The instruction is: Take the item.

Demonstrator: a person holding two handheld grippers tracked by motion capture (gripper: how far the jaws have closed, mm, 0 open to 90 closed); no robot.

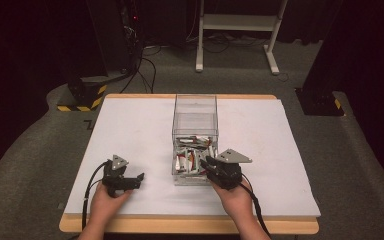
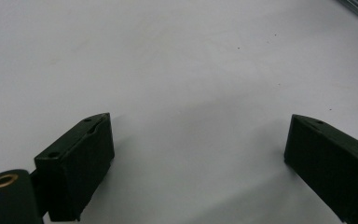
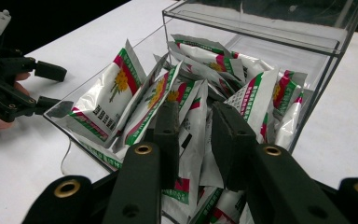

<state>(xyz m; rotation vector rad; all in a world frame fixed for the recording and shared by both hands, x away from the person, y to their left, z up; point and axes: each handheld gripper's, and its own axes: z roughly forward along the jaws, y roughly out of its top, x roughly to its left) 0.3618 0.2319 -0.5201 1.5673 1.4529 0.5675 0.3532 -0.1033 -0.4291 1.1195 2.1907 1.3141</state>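
Right gripper view: a white sachet (image 3: 193,135) is pinched between the narrowed jaws of the right gripper (image 3: 196,128), inside the clear box (image 3: 307,42) mid-table. The left gripper (image 1: 128,181) is held wide apart over bare white table (image 2: 177,70).

Packets (image 3: 186,107) crowd round the right gripper's (image 3: 196,126) fingers (image 3: 168,135), clear box (image 3: 326,60) walls beyond; bare table (image 2: 177,70) lies between the left gripper's (image 2: 198,149) fingers (image 2: 81,158).

Dim, dark surroundings; overhead light brightens the white table (image 1: 130,150); soft focus.
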